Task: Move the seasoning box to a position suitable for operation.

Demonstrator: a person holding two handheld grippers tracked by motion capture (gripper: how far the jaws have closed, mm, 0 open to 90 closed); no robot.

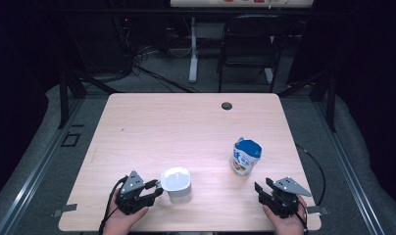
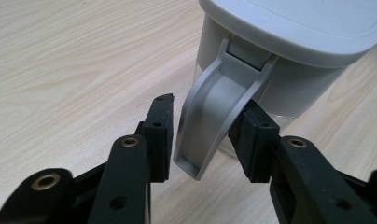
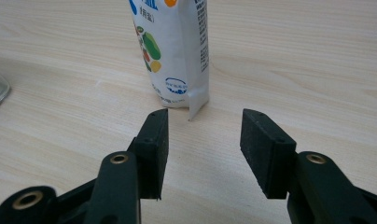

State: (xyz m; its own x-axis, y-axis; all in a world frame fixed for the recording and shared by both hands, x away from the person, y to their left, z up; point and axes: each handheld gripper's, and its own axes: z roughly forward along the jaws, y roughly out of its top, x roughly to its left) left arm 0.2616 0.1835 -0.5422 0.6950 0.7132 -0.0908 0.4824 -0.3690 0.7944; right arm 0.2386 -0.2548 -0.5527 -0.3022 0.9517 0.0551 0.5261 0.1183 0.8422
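Two jaws astride the pitcher handle (image 2: 214, 116).

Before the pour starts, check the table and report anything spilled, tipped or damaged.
Nothing stands out. The white jug and the blue-topped pouch both stand upright on a dry table. The left gripper straddles the jug's handle, not yet clamped.

Pouch (image 3: 170, 51) top beyond frame edge
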